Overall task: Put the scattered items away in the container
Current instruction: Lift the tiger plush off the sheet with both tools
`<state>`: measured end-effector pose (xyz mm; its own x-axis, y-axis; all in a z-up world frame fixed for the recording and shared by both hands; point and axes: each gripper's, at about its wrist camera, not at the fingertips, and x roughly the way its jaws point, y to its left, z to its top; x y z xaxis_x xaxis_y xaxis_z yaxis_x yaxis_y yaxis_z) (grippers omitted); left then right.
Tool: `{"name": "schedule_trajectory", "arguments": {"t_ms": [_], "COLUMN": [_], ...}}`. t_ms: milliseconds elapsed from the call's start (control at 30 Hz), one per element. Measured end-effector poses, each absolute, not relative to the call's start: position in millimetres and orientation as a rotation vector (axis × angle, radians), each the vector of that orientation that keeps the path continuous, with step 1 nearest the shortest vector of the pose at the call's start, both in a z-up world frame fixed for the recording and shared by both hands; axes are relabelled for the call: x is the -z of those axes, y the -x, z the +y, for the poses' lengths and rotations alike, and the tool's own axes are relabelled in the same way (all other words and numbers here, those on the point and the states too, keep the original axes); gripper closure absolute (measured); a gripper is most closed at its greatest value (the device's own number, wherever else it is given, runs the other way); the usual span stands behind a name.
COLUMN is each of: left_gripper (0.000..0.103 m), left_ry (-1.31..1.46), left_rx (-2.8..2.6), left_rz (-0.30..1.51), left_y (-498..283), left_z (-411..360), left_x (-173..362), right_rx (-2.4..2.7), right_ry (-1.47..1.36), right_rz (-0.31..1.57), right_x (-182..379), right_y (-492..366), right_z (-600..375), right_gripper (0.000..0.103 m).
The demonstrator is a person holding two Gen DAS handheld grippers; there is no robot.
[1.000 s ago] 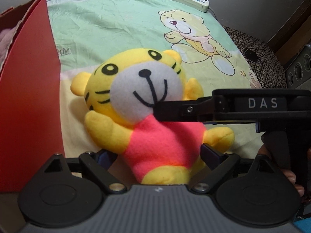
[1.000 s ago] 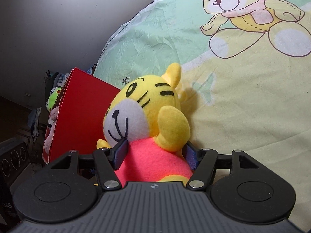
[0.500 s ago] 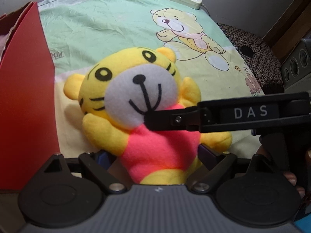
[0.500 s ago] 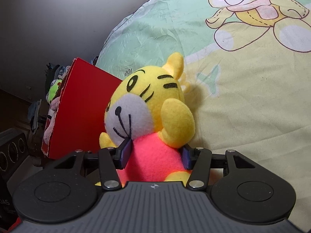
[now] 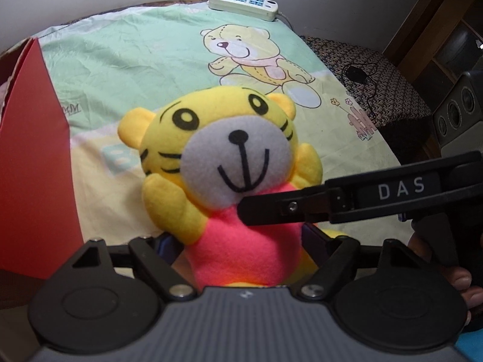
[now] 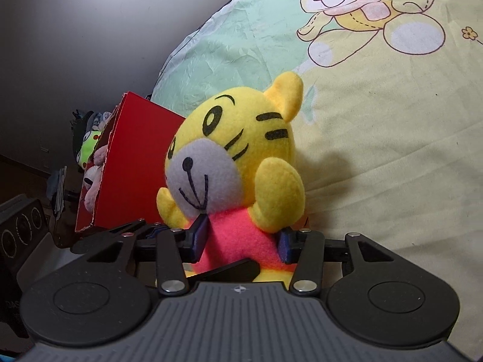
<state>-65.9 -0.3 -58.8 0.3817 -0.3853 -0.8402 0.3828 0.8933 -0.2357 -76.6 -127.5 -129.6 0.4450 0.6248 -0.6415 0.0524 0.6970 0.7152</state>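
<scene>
Two tongs (image 5: 241,247) (image 6: 240,241) closing on the upright tiger plush's (image 5: 241,241) pink belly, head up.

Dim indoor light, soft shadows, fisheye-warped edges.

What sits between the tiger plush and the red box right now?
Only bare bedsheet separates the tiger plush from the red box, seen in the left wrist view.

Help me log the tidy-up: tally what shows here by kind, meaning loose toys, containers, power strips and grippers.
Loose toys: 1, the tiger plush
Containers: 1, the red box; the boxed toys are too hidden to count
Power strips: 1, the power strip
Grippers: 2, the left gripper and the right gripper, jaws closing on the tiger plush
Total: 5
</scene>
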Motion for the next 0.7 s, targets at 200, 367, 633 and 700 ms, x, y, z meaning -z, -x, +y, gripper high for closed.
{"name": "schedule_trajectory", "arguments": {"t_ms": [200,367,633,700], "left_gripper": [0.022,0.022,0.022,0.022], "left_ry": [-0.019,-0.037,-0.052,-0.050], "left_rx": [0.516,0.512,0.485,0.472], "left_rz": [1.021,0.955,0.869,0.846], "left_y": [77,84,93,97], "left_z": [-5,-5,4,8], "left_x": [45,27,1,-5], "right_rx": [-0.381,-0.395,-0.428,-0.442], "right_ry": [-0.780,-0.793,-0.764,-0.756], "right_rz": [1.027,0.973,0.900,0.884], "right_x": [119,105,81,76], "right_y": [90,95,95,95], "right_z": [-131,-131,-121,-117], "right_gripper": [0.055,0.055,0.055,0.055]}}
